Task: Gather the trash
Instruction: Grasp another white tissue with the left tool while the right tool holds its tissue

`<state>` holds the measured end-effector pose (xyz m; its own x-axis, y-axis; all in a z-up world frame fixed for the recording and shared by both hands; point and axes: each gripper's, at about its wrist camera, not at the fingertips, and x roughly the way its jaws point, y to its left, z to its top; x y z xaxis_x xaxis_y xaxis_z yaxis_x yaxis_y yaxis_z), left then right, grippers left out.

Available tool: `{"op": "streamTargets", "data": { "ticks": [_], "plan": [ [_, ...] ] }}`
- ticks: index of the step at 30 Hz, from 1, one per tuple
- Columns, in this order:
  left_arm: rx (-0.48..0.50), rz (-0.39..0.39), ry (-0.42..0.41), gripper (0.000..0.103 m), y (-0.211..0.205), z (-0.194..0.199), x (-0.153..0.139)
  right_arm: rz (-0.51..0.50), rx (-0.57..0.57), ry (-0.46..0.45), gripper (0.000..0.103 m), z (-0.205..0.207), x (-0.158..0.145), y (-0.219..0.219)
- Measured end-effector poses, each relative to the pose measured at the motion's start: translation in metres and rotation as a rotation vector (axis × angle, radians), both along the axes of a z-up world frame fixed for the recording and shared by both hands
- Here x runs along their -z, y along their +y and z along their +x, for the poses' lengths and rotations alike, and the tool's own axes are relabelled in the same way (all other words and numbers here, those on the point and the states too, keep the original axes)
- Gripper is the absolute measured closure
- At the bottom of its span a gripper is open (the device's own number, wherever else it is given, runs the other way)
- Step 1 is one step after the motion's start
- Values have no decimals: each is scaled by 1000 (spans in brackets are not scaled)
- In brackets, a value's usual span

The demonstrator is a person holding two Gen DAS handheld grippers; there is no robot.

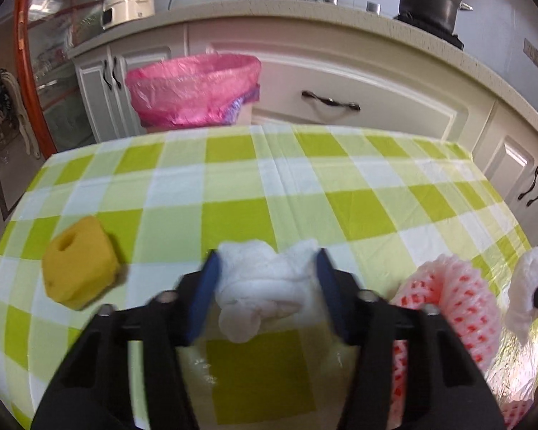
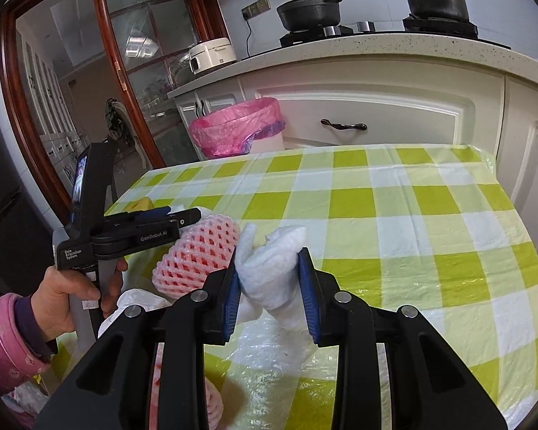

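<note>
**Both grippers loaded; bin not yet reached**

The left gripper (image 1: 269, 268) pinches a crumpled white tissue (image 1: 265, 286) between its blue pads. The right gripper (image 2: 269, 279) clamps a second tissue wad (image 2: 272, 268). Both are on the near side of the checked tablecloth (image 2: 394, 215). The pink-lined trash bin (image 1: 193, 89) stands beyond the cloth's far edge, probably the drop point. A foam fruit net (image 2: 197, 251) and a yellow sponge (image 1: 79, 261) lie on the cloth, uncollected.

ahead of you the checked table (image 1: 305, 186) lies bare to its far edge; a yellow sponge (image 1: 80, 261) sits left, pink foam netting (image 1: 459, 297) crowds right.
</note>
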<state>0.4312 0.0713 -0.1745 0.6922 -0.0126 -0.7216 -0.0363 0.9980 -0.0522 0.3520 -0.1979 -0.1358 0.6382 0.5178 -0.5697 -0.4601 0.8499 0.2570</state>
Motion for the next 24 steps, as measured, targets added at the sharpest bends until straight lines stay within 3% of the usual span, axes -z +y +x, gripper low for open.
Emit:
{"op": "streamTargets", "data": {
  "ticks": [5, 24],
  "plan": [
    [6, 12, -84, 72, -1, -14, -12, 0, -14, -6, 73, 3, -2, 6],
    [-29, 48, -303, 72, 21, -84, -93, -5, -94, -134, 73, 22, -50, 60]
  ]
}}
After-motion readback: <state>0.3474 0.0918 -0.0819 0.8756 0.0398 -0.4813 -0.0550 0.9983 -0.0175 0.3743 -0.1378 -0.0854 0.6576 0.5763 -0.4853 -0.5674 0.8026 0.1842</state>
